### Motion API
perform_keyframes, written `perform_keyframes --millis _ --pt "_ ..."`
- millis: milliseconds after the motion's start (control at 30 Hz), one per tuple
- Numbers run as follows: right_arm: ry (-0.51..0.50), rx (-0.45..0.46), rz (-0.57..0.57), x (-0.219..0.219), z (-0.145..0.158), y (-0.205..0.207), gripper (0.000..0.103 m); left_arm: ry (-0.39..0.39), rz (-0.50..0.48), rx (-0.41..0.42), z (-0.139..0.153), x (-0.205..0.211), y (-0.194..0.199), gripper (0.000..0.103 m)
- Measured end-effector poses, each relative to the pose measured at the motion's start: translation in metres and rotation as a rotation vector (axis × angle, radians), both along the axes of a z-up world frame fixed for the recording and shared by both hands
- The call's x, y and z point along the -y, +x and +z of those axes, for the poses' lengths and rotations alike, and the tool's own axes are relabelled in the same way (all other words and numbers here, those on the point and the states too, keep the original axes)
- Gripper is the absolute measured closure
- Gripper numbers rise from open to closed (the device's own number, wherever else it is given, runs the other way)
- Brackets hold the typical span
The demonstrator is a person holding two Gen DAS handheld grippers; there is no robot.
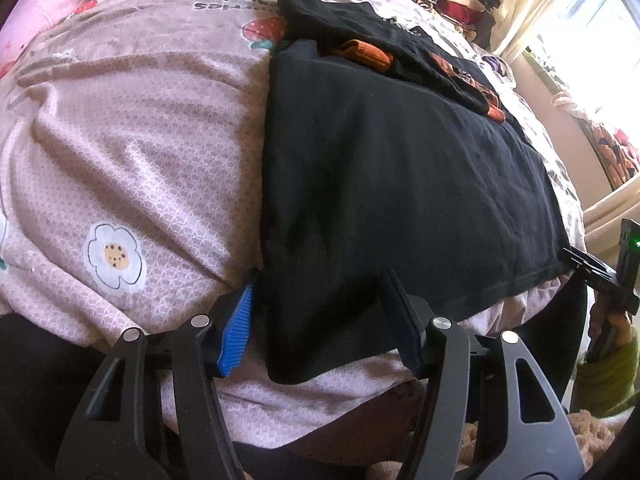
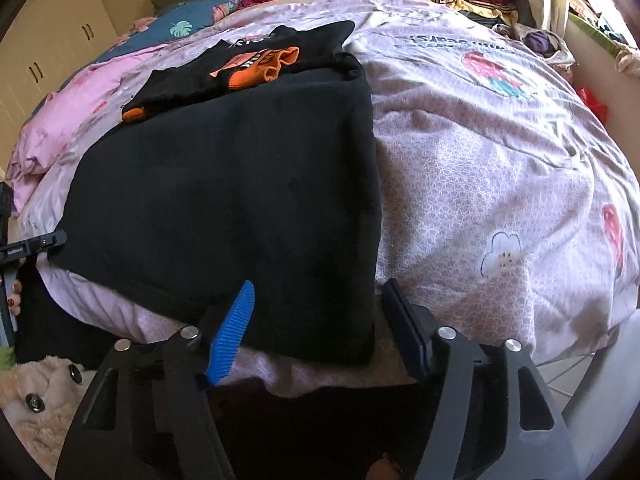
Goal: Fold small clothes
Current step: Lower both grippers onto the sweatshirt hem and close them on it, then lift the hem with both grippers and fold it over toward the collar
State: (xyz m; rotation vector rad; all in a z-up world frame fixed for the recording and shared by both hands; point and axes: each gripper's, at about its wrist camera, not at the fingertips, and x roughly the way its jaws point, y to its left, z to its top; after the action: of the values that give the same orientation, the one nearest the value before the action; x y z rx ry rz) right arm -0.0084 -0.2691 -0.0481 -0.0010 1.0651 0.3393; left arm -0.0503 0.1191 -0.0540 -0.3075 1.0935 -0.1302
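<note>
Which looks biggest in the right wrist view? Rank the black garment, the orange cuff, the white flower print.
1. black garment, by far the largest.
2. orange cuff and white flower print: similar; the flower is nearer the camera, so unranked.

There was one black shirt [image 1: 400, 184], one bed sheet [image 1: 140, 140], two white flowers and two open grippers.
</note>
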Motion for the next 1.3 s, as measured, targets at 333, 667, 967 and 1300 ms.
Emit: perform_keyframes --millis 333,667,967,1300 --pt "0.076 0.059 0.025 0.011 0.027 -0.005 0.094 -0.029 0.018 -0.013 -0.001 -0.006 -0.004 0.053" --pt "0.184 0.192 0.033 0.015 0.071 0.005 0.095 -0.026 0.022 0.029 0.013 -0.005 -0.007 0.100" --pt "0.208 0.261 -0.004 0.017 0.088 0.013 0.095 -0.055 0.070 0.184 0.060 -0.019 -0.006 0.101" --pt "0.242 0.342 -0.080 0.026 0.109 0.030 0.095 -0.090 0.129 0.316 0.099 -0.034 0.020 0.101"
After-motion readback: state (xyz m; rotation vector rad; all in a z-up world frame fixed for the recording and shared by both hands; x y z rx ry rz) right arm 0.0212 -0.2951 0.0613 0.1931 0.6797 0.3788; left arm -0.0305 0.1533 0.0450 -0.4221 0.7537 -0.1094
